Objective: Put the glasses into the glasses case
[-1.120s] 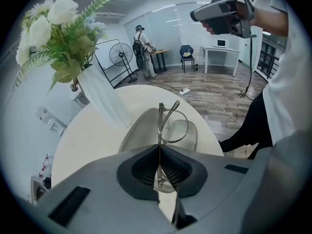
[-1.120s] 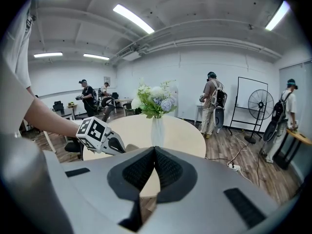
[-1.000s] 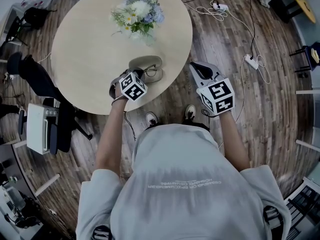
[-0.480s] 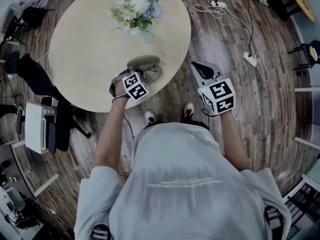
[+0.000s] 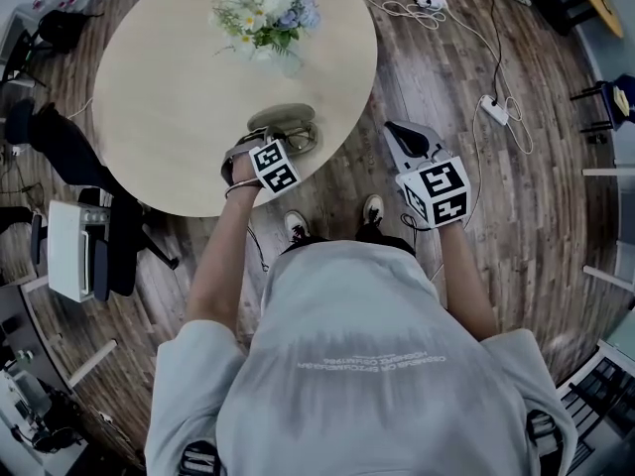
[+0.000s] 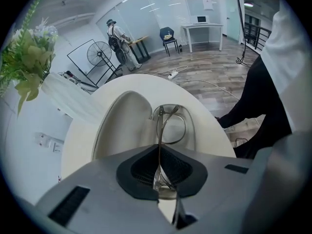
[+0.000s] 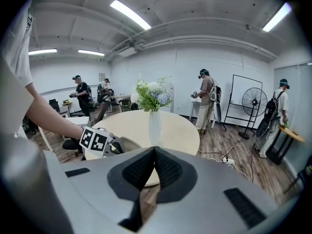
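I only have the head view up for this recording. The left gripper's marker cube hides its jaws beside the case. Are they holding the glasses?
Observer: Yes. In the left gripper view the left gripper has its jaws shut on the glasses, gripping the frame edge-on.
Operator: Are they over the case?
Observer: The far lens sits over one half of the open glasses case. I cannot tell whether it touches the lining.

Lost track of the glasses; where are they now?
The glasses are clamped in the left hand-held gripper, over the open glasses case at the round table's near edge, left of centre in the head view.
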`<state>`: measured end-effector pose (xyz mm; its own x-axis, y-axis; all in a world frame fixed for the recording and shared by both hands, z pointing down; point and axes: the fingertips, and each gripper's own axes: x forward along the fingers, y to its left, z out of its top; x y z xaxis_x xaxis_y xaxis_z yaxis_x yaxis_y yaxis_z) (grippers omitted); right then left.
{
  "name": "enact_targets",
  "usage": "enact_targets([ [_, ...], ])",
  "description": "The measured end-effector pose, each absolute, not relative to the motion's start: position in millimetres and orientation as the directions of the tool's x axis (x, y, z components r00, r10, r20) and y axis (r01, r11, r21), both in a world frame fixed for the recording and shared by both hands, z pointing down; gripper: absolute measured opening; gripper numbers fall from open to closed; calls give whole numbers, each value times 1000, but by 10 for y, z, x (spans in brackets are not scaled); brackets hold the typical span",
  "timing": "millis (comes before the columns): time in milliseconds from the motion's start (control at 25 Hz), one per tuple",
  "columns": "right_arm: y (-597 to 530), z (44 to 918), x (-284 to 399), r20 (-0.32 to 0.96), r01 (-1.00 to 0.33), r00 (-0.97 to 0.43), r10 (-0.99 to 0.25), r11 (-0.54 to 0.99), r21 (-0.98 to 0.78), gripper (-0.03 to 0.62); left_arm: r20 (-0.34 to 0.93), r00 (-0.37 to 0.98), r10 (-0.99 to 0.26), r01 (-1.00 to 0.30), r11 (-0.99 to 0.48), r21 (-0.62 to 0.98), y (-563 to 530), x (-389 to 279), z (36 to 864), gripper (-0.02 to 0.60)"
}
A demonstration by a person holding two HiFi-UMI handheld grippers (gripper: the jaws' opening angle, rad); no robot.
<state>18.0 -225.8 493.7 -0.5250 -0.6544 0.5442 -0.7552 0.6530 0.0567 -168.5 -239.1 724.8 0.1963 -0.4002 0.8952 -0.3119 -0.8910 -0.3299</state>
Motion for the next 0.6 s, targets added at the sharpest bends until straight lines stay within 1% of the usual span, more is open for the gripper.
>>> enact_targets([
  [200, -2241, 5000, 229, 552, -764, -515, -656, 643, 50, 2, 895, 178, -410, -307, -887, -345, -2410, -1661, 7330, 20],
  [360, -2237, 5016, 282, 551, -771, -512, -659, 635, 43, 2, 892, 202, -405, -392, -868, -305, -2435, -1683, 7316, 22],
  [400, -2237, 5017, 293, 550, -772, -512, -660, 634, 42, 2, 891, 204, -405, -409, -862, -298, -2437, -1696, 7306, 40],
  [440, -2235, 5017, 303, 550, -773, -512, -660, 634, 41, 2, 891, 204, -406, -420, -859, -295, -2437, -1710, 7297, 103],
  [600, -2232, 5023, 309, 548, -769, -519, -656, 638, 36, 2, 888, 190, -419, -448, -842, -302, -2453, -1776, 7259, 135],
])
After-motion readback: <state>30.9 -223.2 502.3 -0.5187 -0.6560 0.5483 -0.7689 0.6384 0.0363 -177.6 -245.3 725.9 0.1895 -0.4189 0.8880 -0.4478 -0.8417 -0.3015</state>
